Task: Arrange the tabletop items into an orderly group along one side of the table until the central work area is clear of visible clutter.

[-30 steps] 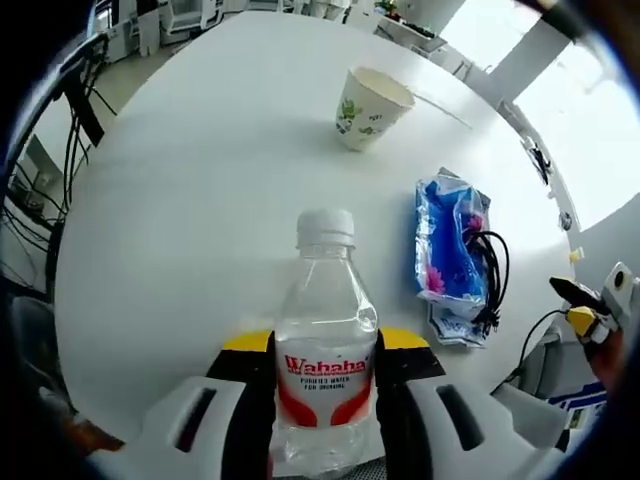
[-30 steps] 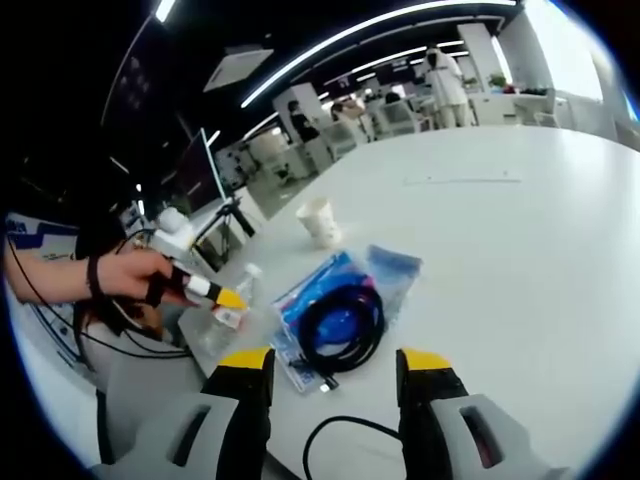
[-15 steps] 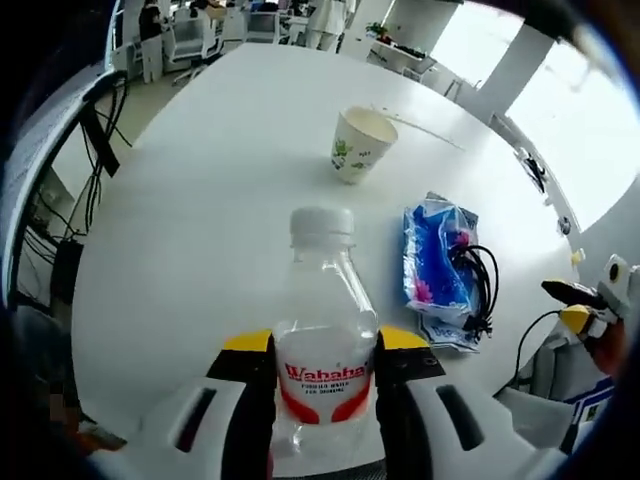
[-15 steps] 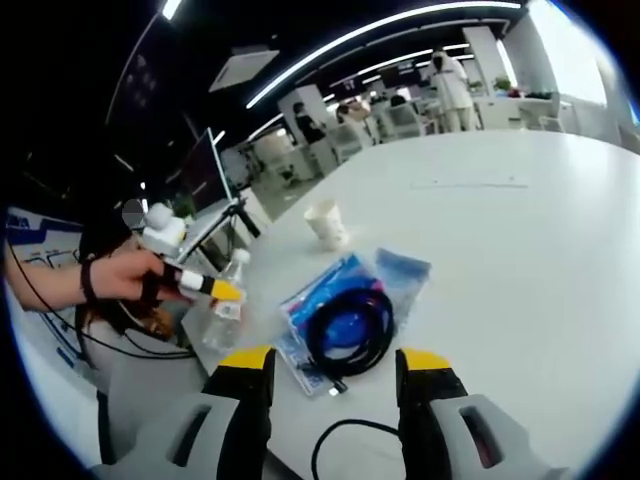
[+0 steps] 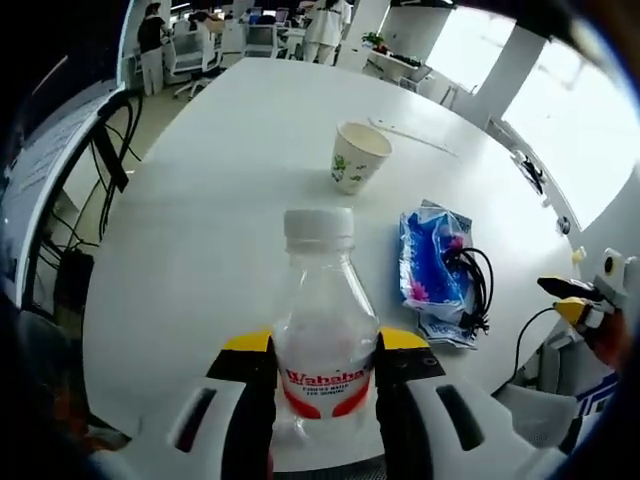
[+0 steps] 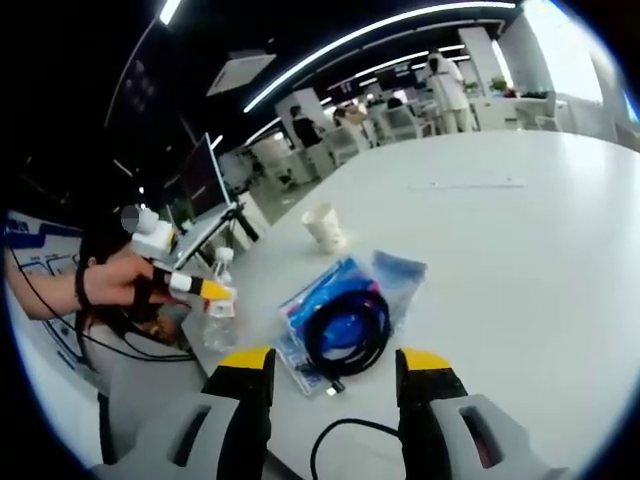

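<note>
Since a second ago the water bottle (image 5: 318,330) has risen in the left gripper (image 5: 318,350), its base now clear of the table (image 5: 220,180) in the right gripper view, where earlier it lay low against the table's edge. The left gripper's fingers (image 5: 250,375) are clamped on the bottle at its red "Wahaha" label, the white cap pointing up and away from the camera.

Taking the bottle as the landmark: in the left gripper view the paper cup (image 5: 357,156), printed with green leaves, stands upright beyond the bottle and a little to its right, well apart from it. The blue plastic packet (image 5: 430,260) lies to the bottle's right, nearer than the cup, with a coiled black cable (image 5: 476,290) resting along the packet's far side from the bottle. A second, flatter packet pokes out beneath the blue one at the end nearer the camera.

In the right gripper view a hand (image 6: 115,285) holds the left gripper at the table's near-left edge, the bottle (image 6: 220,305) upright in it. The cable coil (image 6: 345,335) sits on the blue packet (image 6: 345,300) to the bottle's right, and the cup (image 6: 324,226) stands beyond. The right gripper (image 6: 335,375) hovers over the table edge with its fingers apart, holding nothing; a loose loop of black cable lies between them.
</note>
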